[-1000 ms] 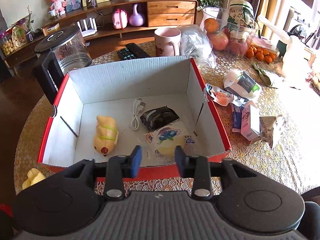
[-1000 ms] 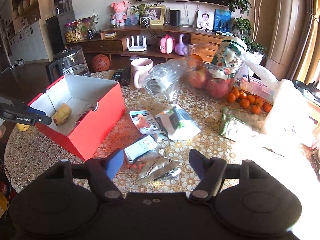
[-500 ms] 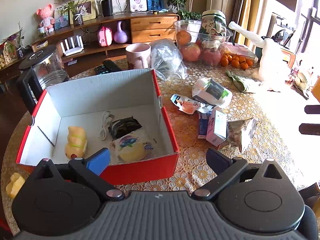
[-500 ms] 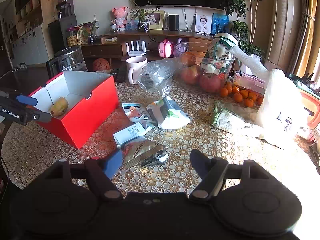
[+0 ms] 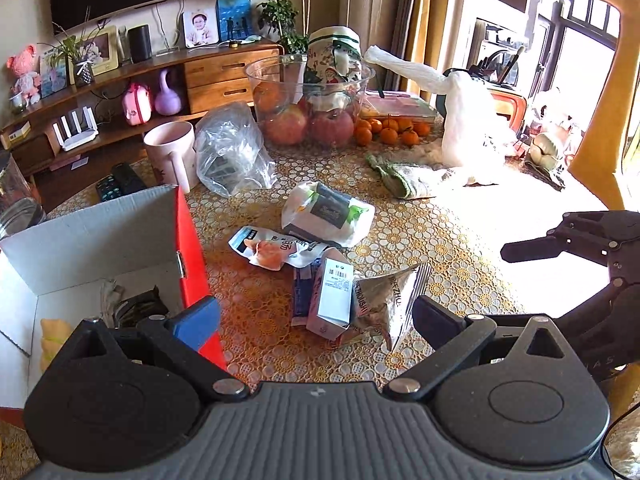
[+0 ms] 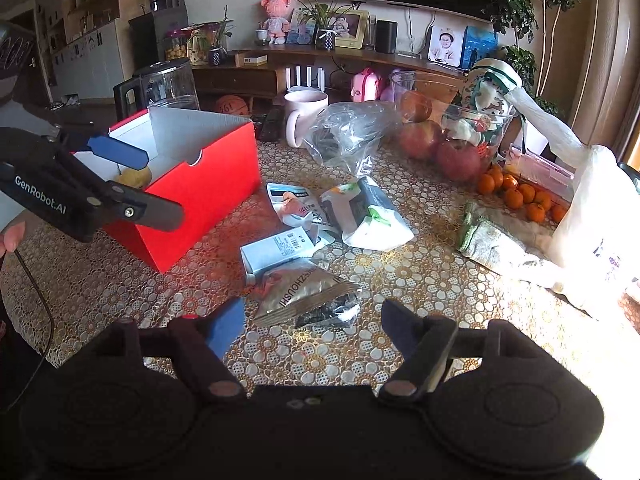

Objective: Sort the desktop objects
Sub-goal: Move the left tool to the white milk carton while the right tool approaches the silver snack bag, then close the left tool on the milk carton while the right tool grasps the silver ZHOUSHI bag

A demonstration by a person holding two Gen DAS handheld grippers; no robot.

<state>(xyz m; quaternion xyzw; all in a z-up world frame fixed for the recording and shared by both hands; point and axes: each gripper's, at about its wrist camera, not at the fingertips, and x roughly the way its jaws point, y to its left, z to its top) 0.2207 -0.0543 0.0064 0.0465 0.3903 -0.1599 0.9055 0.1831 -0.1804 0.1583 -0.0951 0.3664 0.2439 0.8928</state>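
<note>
Sunlit living room, patterned cloth on the round worktop, clutter across it. My right gripper [image 6: 312, 320] hangs low over the cloth with its jaws moderately wide and nothing between them. Straight ahead of it, just beyond the fingertips, lies the foil pouch [image 6: 304, 296]; its long axis runs roughly across the gap between my fingers, so I judge a short push forward and down would put it between them. Touching the pouch on its far side is the white carton [image 6: 276, 250], then a snack packet [image 6: 290, 204] and a tissue pack [image 6: 366, 216] farther out.

My left gripper [image 5: 316, 316] is spread to its widest, empty, beside the right wall of the red box [image 5: 192, 248]. The same pouch [image 5: 388, 300] and carton [image 5: 332, 300] lie just ahead of it too, but slightly to its right. I judge the right hand better lined up with the pouch.

Only the left view looks down into the box, where a dark packet [image 5: 136, 308] and a yellow toy [image 5: 50, 340] already lie. Only the right view shows the box's outer red face and my left gripper from the side.
</note>
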